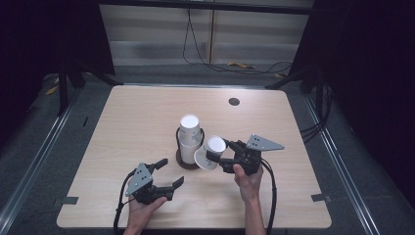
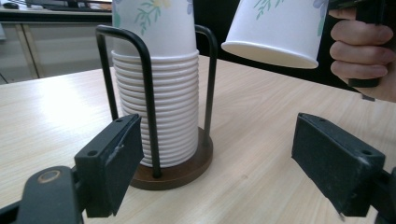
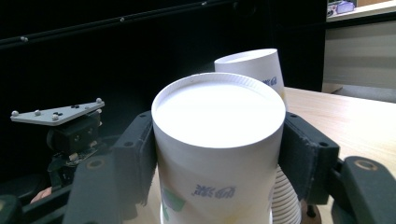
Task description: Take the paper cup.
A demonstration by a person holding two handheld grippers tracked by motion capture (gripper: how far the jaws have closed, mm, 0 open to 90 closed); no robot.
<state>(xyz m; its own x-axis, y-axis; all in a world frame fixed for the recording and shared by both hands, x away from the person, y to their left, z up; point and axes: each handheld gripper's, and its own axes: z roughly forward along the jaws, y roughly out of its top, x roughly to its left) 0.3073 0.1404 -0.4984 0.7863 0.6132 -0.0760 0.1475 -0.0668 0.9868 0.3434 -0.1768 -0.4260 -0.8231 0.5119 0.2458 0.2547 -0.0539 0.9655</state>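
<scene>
My right gripper (image 1: pixel 219 155) squeezes a paper cup (image 1: pixel 211 152) in its fingers, tipped beside the cup stack (image 1: pixel 190 136) on the worktop (image 1: pixel 122 127), while my left gripper (image 1: pixel 169 175) waits wide open with nothing

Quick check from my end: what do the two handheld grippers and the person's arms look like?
Both the left gripper and right gripper are black, with blocky rectangular jaws, a grey three-cornered plate on top and a black cable trailing toward the person. The forearms are bare, with no sleeves showing.
</scene>
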